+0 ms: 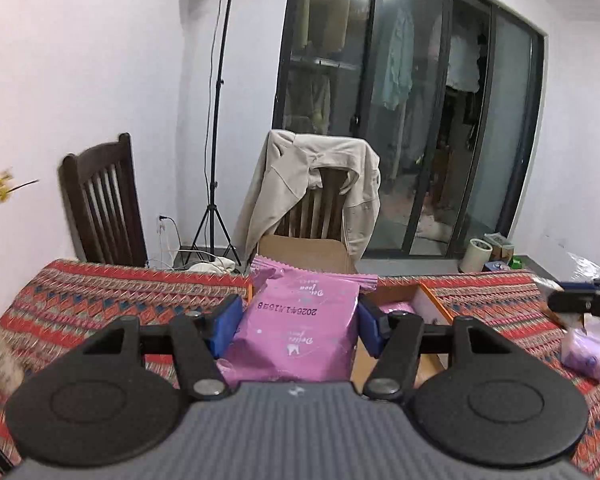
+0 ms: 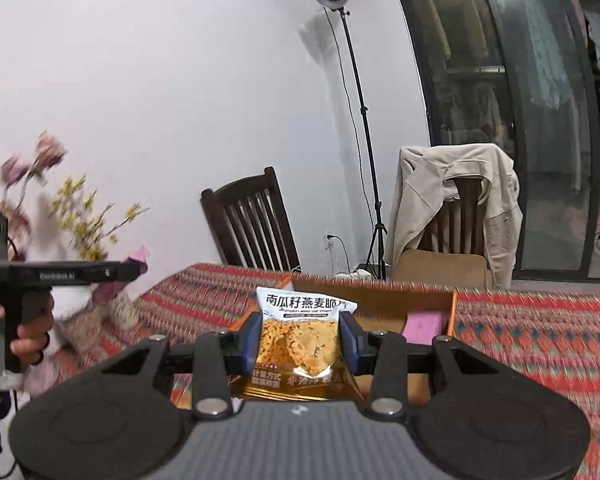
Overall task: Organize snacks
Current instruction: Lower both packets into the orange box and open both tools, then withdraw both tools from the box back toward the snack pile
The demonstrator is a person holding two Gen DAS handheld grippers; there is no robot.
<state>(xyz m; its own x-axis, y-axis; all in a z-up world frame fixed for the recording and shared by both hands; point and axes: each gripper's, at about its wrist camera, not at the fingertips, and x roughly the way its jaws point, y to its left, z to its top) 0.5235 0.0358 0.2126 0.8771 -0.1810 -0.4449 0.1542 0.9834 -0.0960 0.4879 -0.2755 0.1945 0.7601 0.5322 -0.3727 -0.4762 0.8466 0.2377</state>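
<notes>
While your left gripper (image 1: 298,322) clamps the pink snack packet (image 1: 296,332) above the patterned tablecloth (image 1: 100,292), your right gripper (image 2: 299,342) clamps the orange oat-crisp packet (image 2: 300,336). Both packets sit just in front of the open cardboard box (image 2: 384,300), which holds another pink packet (image 2: 424,326).

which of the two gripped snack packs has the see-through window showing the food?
The orange oat crisp packet in the right gripper: its clear front shows golden crisps. The pink packet in the left gripper is opaque, showing only print.
</notes>
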